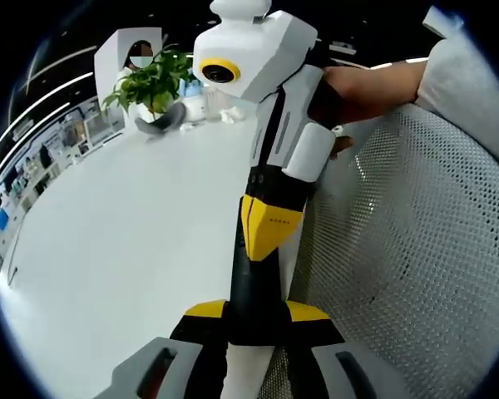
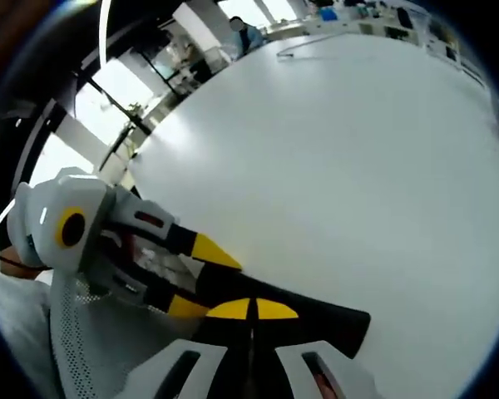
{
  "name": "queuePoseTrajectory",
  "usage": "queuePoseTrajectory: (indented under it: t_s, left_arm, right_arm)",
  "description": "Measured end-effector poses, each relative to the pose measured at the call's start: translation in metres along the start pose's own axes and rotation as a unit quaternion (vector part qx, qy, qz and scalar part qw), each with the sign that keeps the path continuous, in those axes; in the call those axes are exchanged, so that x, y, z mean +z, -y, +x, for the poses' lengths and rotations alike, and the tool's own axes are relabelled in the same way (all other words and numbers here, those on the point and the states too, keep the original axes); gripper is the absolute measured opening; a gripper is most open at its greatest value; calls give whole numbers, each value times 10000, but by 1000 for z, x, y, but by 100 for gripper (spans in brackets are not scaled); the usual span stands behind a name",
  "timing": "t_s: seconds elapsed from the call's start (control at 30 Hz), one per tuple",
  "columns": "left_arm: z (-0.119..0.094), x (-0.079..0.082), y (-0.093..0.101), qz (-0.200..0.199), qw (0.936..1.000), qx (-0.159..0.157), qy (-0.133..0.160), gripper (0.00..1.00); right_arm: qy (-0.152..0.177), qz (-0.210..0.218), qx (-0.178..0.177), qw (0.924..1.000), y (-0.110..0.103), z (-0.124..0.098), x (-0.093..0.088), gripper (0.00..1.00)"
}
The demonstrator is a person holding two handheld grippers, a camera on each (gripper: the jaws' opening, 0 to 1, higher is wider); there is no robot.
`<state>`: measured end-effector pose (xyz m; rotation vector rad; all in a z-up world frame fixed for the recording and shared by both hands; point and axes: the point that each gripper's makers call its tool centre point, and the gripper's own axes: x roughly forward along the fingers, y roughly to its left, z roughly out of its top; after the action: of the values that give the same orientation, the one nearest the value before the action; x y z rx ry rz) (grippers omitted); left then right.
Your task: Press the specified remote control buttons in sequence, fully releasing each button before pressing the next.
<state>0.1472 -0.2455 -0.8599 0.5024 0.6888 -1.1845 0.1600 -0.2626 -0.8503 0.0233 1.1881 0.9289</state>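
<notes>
- My left gripper (image 1: 254,312) is clenched on the black remote control (image 1: 254,278). In the left gripper view its two yellow-tipped jaws rise from the bottom edge, one against each side of the remote's near end.
- From that grip the remote runs straight away from me along the jaws, a narrow dark slab seen nearly edge-on.
- My right gripper (image 1: 266,237) comes down onto the remote from the top of that view. Its yellow tips are drawn together into a single wedge and sit against the remote just beyond my left jaws. I cannot make out which button is under them.
- In the right gripper view the right jaws are closed tip to tip, with only a thin seam between the yellow pads. The remote lies directly past them, its free end pointing to the right over the table. The left gripper enters that view from the left, its yellow tips spread either side of the remote's other end.
- A person's hand (image 1: 362,83) wraps the right gripper's black handle, and a grey sleeve (image 1: 466,75) shows behind it.
- A white perforated mesh surface (image 1: 416,249) curves along the right of the left gripper view, just beside the remote.
- The white table (image 1: 133,224) stretches out to the left.
- A potted green plant (image 1: 154,83) stands at the table's far end, well apart from both grippers.
</notes>
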Motion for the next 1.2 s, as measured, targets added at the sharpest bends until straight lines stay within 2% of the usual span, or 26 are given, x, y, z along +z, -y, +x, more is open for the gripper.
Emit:
queuePoseTrajectory:
  t_s: [0.23,0.4,0.97,1.2]
  left_arm:
    - [-1,0,0,-2,10000,0,1,25]
    - [-1,0,1,7,10000,-1,3,25]
    - [-1,0,0,7,10000,-3,10,25]
    - [-1,0,1,2,10000,-4,16,25]
  right_arm:
    - [19,194,26,9998,1,-1,1,0]
    - [29,122,-9,9999,2,-1,1,0]
    - [12,380,-18,9993,7,-6,2,0]
    - [-36,192,-133,9997,7,-6,1,0]
